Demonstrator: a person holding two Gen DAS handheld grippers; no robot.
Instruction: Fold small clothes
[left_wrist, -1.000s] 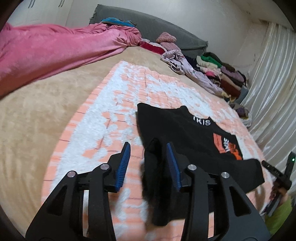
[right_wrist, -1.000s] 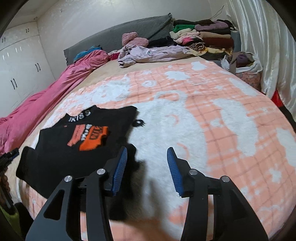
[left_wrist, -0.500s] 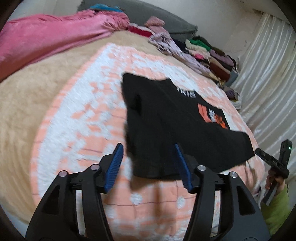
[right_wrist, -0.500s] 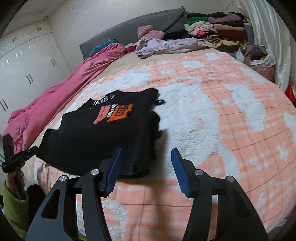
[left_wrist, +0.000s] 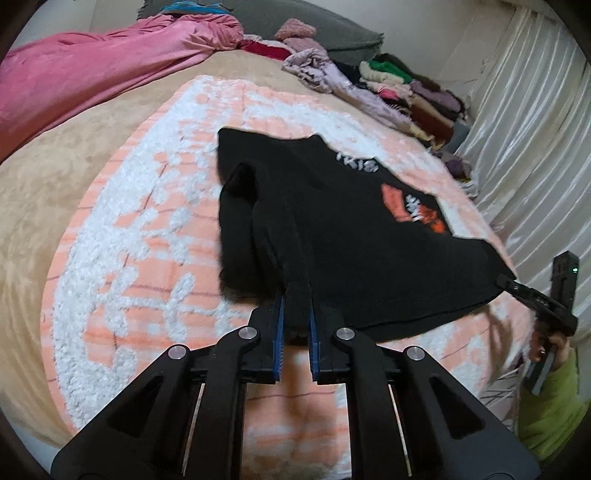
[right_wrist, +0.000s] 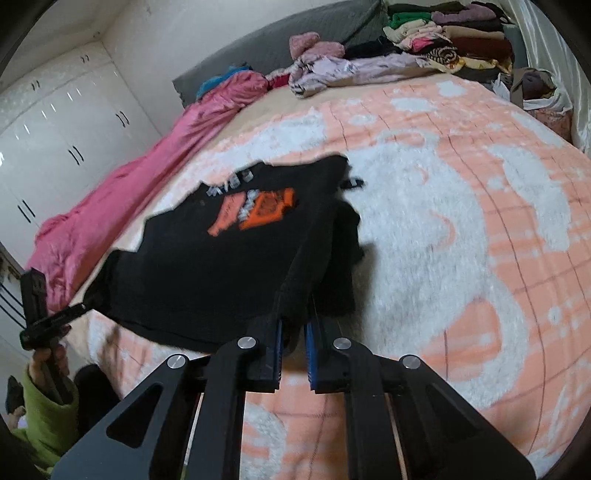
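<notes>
A black T-shirt (left_wrist: 351, 229) with an orange print and white letters lies spread on the orange-and-white blanket (left_wrist: 147, 240), neck end far, hem near. My left gripper (left_wrist: 295, 314) is closing tight on the hem's left corner, blue pads pressing bunched black cloth. In the right wrist view the T-shirt (right_wrist: 207, 266) shows the same way, and my right gripper (right_wrist: 294, 325) is closing tight on the hem's right corner. Each view also catches the other gripper at its edge: the right gripper (left_wrist: 532, 295), the left gripper (right_wrist: 55, 317). A sleeve (left_wrist: 240, 184) is bunched up by the left side.
A pink quilt (left_wrist: 92, 74) lies along the bed's left side. Folded and loose clothes (right_wrist: 443, 37) are piled at the far end against a grey headboard. White curtains (left_wrist: 535, 129) hang on the right, white wardrobes (right_wrist: 55, 140) on the left. A green sleeve (left_wrist: 550, 417) shows.
Both grippers went from wide open to shut on the hem corners. Both moved a little forward and tipped down toward the T-shirt, whose near edge is now lifted and bunched.
</notes>
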